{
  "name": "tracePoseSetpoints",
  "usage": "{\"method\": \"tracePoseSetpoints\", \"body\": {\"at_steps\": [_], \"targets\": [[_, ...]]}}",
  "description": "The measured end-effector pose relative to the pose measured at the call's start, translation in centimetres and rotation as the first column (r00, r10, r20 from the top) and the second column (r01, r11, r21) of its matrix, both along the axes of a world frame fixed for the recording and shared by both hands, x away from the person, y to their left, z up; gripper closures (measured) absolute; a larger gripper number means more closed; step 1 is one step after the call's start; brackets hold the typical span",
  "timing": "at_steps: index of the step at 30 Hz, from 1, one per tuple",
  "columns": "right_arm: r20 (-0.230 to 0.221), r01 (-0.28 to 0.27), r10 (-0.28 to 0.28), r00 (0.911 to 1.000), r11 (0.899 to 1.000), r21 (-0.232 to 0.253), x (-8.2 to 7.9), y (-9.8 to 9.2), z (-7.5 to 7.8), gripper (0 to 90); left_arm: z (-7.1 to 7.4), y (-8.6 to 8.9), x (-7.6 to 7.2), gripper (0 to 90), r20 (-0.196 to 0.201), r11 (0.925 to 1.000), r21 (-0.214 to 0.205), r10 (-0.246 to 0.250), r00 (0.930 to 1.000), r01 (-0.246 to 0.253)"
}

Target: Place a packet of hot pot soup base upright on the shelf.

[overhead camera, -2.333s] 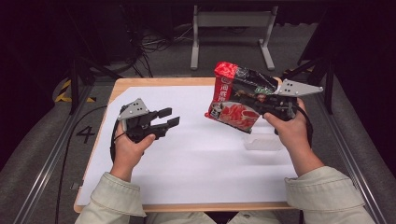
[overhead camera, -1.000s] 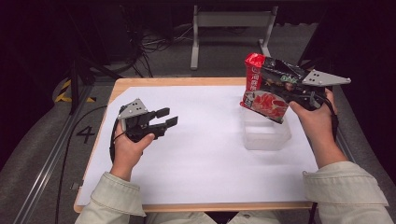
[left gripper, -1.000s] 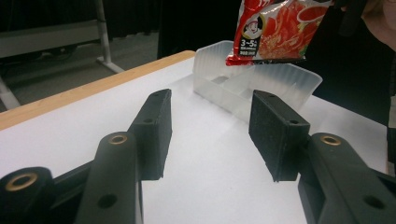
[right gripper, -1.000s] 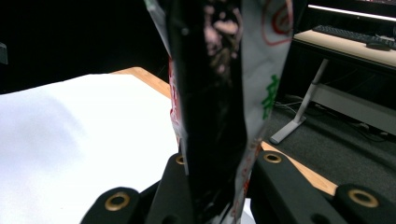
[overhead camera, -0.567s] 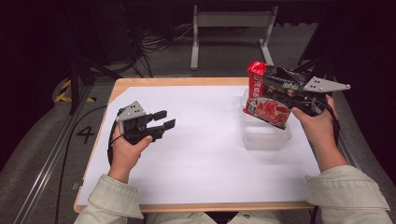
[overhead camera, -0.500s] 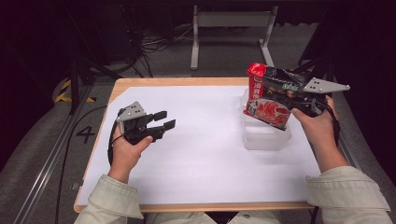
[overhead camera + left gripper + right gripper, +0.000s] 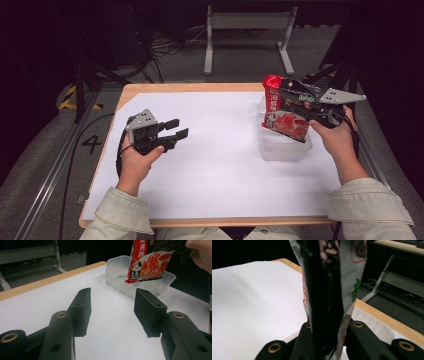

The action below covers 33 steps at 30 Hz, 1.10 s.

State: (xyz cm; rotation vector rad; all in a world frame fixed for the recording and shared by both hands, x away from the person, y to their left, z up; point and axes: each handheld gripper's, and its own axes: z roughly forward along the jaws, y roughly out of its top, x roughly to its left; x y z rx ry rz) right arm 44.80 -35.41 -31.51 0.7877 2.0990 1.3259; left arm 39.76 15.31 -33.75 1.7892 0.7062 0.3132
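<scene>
Red sauce packet held upright over clear plastic bin, clenched in right tongs. Left gripper view: packet's lower corner inside the bin. Right gripper view: packet edge-on between the jaws. Left tongs released, low over white tabletop.

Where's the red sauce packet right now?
The red sauce packet is clamped in the right tool on the table's right side in the high view, its lower edge dipping into the clear plastic bin.

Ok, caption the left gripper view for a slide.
Open left tongs face a red packet held over a clear plastic bin.
</scene>
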Motion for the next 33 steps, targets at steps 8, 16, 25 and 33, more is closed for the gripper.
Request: {"method": "tracePoseSetpoints", "body": {"at_steps": [8,16,25,33], "targets": [[-0.008,-0.004,0.004,1.0000,1.000,0.013,0.4,-0.3,-1.6,83.3,0.0,0.5,-0.3,48.6,-0.005,0.9999,0.000,0.013,0.9999,-0.013],[-0.019,-0.004,0.004,0.9998,1.000,0.015,0.6,-0.5,-2.9,82.9,-0.2,0.6,-0.5,48.4,-0.007,0.9998,0.001,0.019,0.9998,-0.019],[-0.030,0.014,-0.013,0.9994,0.999,0.028,0.4,-0.8,-3.8,79.3,-0.2,0.5,-0.4,48.2,-0.010,0.9998,-0.001,0.019,0.9998,-0.019],[-0.015,0.046,-0.045,0.9989,0.994,0.096,0.0,-1.5,-4.7,63.2,-0.2,0.5,-0.3,47.7,-0.009,0.9998,0.000,0.017,0.9998,-0.017]]}}
